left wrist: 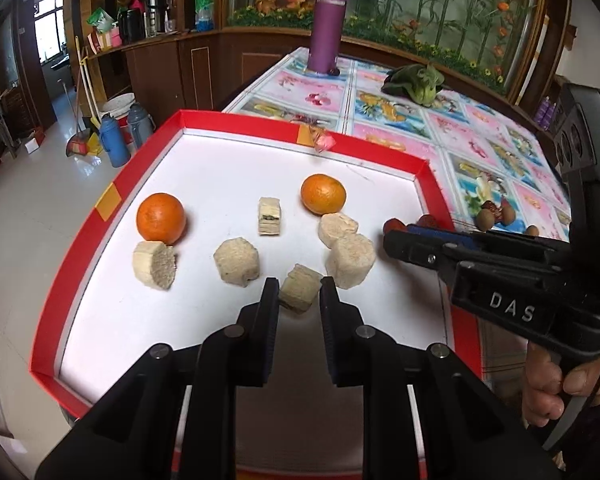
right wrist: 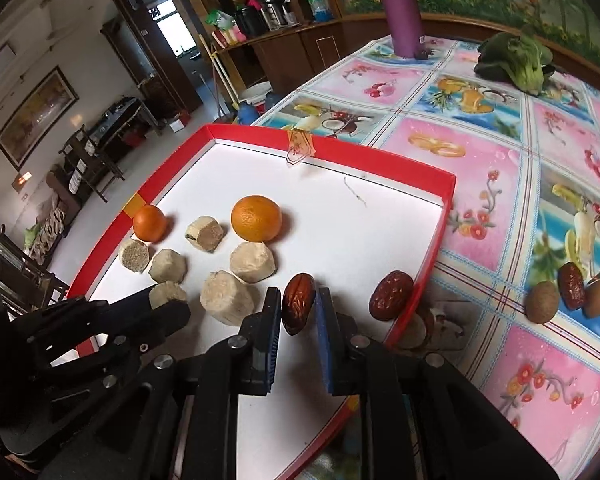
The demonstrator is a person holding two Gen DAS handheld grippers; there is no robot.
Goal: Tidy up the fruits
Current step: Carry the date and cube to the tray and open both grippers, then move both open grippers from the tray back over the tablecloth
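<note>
At the bottom centre of the left wrist view, the left claw (left wrist: 299,292) is pinched on a small beige cake piece (left wrist: 300,293) over the white floor of the red-rimmed tray (left wrist: 112,200). In the right wrist view the right claw (right wrist: 298,306) likewise squeezes a dark red date (right wrist: 298,307), low in the middle of the frame above the tray's near part. Both grips catch only the sides of small, firm pieces, so either could twist out and drop if the claws tilt further or loosen early, and the date's smooth skin looks the likelier to slip. Just beyond, a second date (right wrist: 392,295) lies by the tray's right rim; a clumsy set-down could knock it over the edge. The two claws work close together, so they could collide. Further up sit more cake pieces (left wrist: 236,261) and two oranges (left wrist: 162,218), which would roll if bumped. On the desk (right wrist: 480,168), at right of the frame, loose fruit (right wrist: 572,286) waits outside the tray.
</note>
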